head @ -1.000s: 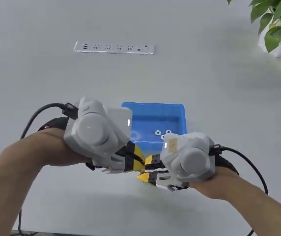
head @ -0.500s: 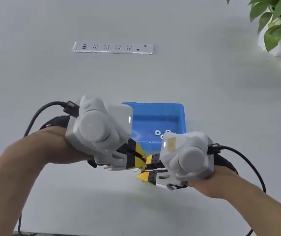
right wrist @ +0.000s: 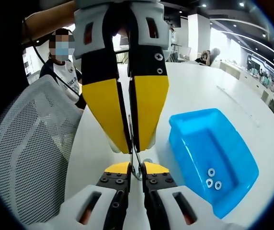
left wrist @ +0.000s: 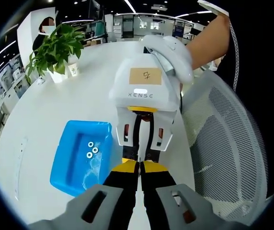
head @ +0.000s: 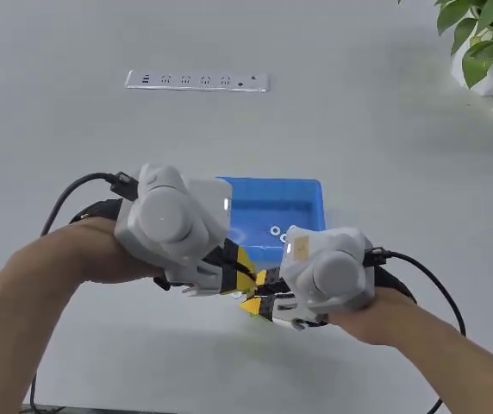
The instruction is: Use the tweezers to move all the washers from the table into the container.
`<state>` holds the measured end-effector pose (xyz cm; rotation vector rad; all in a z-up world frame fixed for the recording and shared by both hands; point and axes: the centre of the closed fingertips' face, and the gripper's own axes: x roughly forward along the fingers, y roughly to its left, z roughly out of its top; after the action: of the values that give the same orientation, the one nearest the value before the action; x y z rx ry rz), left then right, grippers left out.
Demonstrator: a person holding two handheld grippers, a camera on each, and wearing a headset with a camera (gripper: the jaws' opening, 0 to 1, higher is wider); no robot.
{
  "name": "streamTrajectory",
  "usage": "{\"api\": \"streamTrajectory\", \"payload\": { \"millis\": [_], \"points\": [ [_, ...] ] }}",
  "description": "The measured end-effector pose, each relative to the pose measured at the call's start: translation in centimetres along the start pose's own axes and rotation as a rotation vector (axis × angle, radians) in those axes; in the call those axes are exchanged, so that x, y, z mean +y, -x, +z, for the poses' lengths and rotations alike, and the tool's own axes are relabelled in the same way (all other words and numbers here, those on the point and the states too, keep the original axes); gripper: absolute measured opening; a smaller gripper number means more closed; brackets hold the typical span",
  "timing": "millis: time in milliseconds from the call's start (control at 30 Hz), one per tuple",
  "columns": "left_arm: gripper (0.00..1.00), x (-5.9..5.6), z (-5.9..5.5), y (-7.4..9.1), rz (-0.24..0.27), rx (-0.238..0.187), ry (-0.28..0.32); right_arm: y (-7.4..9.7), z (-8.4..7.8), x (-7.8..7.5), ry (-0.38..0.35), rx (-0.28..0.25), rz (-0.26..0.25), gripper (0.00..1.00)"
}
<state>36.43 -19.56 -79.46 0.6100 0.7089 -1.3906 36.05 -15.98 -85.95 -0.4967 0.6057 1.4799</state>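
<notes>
Just in front of the blue container (head: 302, 197), on its near side, the left gripper (left wrist: 139, 167) and the right gripper (right wrist: 131, 170) meet tip to tip above the white table (head: 358, 129). Each has its yellow-tipped jaws clenched to a narrow slit on the thin metal tweezers (right wrist: 133, 151) that run from one pair of jaws into the other. Three washers (head: 276, 231) lie together on the container's floor, toward its near right corner, and a white power strip (head: 196, 81) lies well beyond the container's far side.
</notes>
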Motion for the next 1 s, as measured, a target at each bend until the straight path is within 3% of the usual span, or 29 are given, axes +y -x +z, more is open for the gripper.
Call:
{"api": "streamTrajectory", "payload": {
  "millis": [500, 1000],
  "points": [
    [0.06, -0.4, 0.3, 0.3, -0.01, 0.002, 0.004, 0.3, 0.3, 0.5, 0.01, -0.007, 0.003, 0.1],
    [0.06, -0.7, 2.0, 1.9, -0.005, -0.006, -0.004, 2.0, 1.8, 0.7, 0.029, -0.018, -0.011, 0.1]
  ]
}}
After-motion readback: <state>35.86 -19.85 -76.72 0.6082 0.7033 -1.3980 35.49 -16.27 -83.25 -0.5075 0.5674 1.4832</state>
